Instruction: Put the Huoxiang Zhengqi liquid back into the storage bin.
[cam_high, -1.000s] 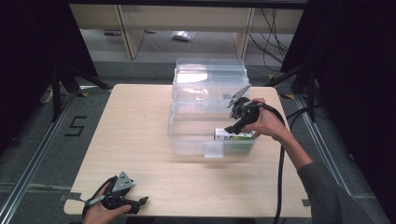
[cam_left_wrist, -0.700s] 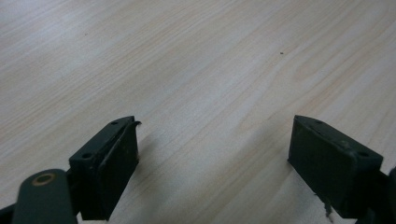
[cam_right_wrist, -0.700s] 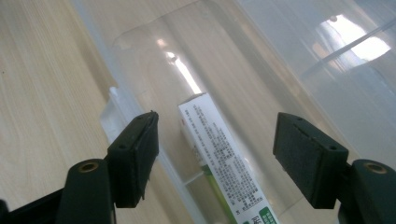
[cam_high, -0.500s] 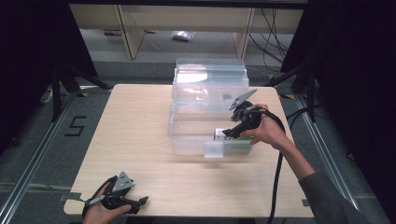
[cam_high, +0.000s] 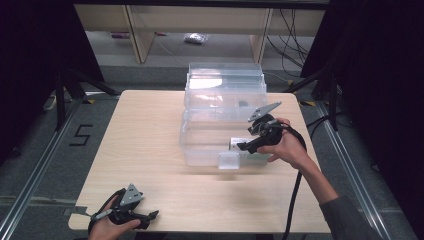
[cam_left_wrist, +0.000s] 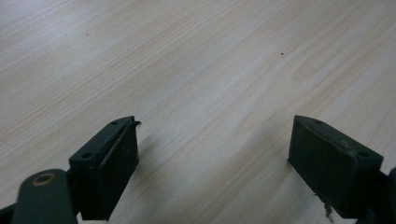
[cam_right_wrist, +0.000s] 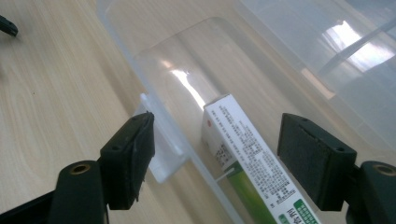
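A clear plastic bin (cam_high: 200, 145) stands mid-table with its lid (cam_high: 225, 82) raised behind it. A white and green carton (cam_high: 234, 144) lies inside, against the near right wall. My right gripper (cam_high: 245, 146) hovers over that corner with its jaws wide apart. In the right gripper view the carton (cam_right_wrist: 243, 144) lies below and between the jaws of my right gripper (cam_right_wrist: 217, 119), untouched by either. My left gripper (cam_high: 150, 217) rests open at the table's near left edge. The left gripper view has bare wood between the jaws of my left gripper (cam_left_wrist: 215, 126).
The bin's front latch tab (cam_high: 229, 161) sticks out toward me; it is also in the right gripper view (cam_right_wrist: 161, 154). The wooden table (cam_high: 140, 150) has free room left of the bin. A cable (cam_high: 292, 200) trails from the right gripper off the near edge.
My right gripper has shifted slightly down and toward me over the bin's near right corner. The left gripper has stayed still.
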